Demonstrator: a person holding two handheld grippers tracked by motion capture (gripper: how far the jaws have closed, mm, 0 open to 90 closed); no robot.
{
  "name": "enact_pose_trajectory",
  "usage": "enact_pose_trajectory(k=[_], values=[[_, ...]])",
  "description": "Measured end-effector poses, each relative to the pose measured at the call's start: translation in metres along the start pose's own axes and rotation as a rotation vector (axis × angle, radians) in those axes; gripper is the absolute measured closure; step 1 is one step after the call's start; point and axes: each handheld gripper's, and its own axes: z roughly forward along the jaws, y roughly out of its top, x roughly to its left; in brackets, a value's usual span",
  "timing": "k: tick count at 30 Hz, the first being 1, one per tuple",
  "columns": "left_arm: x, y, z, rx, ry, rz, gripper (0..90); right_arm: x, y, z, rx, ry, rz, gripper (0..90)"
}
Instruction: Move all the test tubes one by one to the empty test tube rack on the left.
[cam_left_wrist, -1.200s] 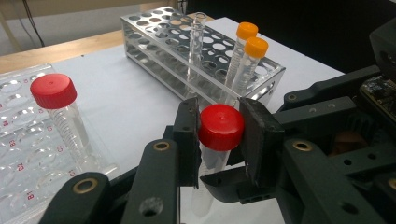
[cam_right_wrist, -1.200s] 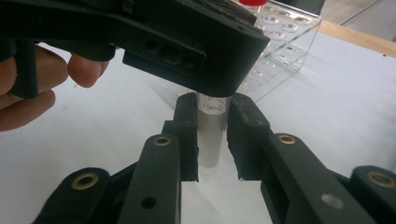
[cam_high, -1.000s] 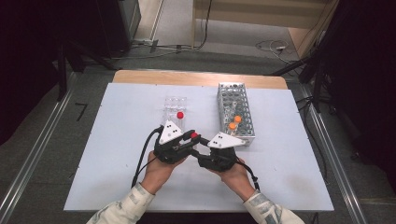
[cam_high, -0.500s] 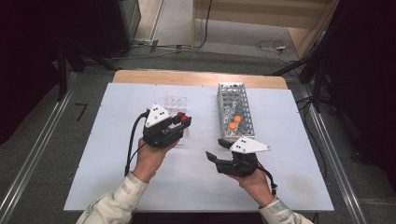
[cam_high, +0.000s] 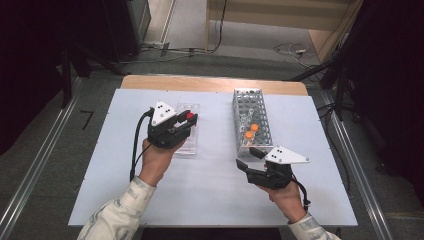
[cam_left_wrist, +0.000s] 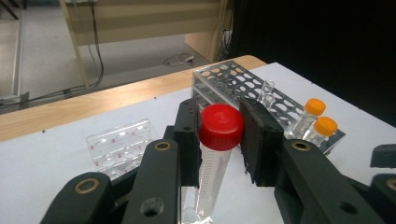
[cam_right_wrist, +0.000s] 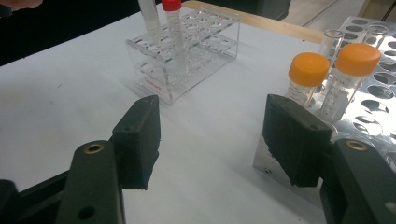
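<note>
A clear tube with a red cap (cam_left_wrist: 221, 126) stands in the clear plastic rack (cam_high: 194, 145) left of centre. My left gripper (cam_high: 189, 120) is shut on it, one pad (cam_left_wrist: 187, 135) pressed to each side of the cap. From the right gripper view the same red-capped tube (cam_right_wrist: 173, 28) rises out of the clear rack (cam_right_wrist: 187, 56). My right gripper (cam_high: 245, 167) hovers open near the front end of the metal rack (cam_high: 245, 102), nothing between its pads (cam_right_wrist: 140, 140). Two orange-capped tubes (cam_high: 251, 131) stand in that metal rack.
An uncapped clear tube (cam_left_wrist: 267, 91) stands in the metal rack behind the orange-capped ones (cam_right_wrist: 334, 70). Another bare tube (cam_right_wrist: 148, 18) sits beside the red-capped one. The white table (cam_high: 210, 190) ends in a wooden strip (cam_high: 210, 84) at the far side.
Both grippers were together at the table's middle. The left one moved away to the clear rack and closed on the red cap. The right one drew back to the right, open.
</note>
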Motion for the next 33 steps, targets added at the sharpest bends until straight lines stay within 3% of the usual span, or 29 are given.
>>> enact_pose_trajectory(k=[11, 25, 33], values=[[0.003, -0.009, 0.008, -0.005, 0.028, 0.001, 70.0, 0.0, -0.001, 0.001, 0.003, -0.002, 0.002, 35.7], [-0.001, -0.035, 0.025, 0.049, 0.052, 0.026, 69.9, 0.001, -0.002, 0.002, 0.009, 0.001, 0.002, 35.9], [0.0, -0.048, 0.032, 0.074, 0.065, 0.02, 69.6, 0.001, -0.002, 0.002, 0.011, 0.002, 0.004, 36.1]])
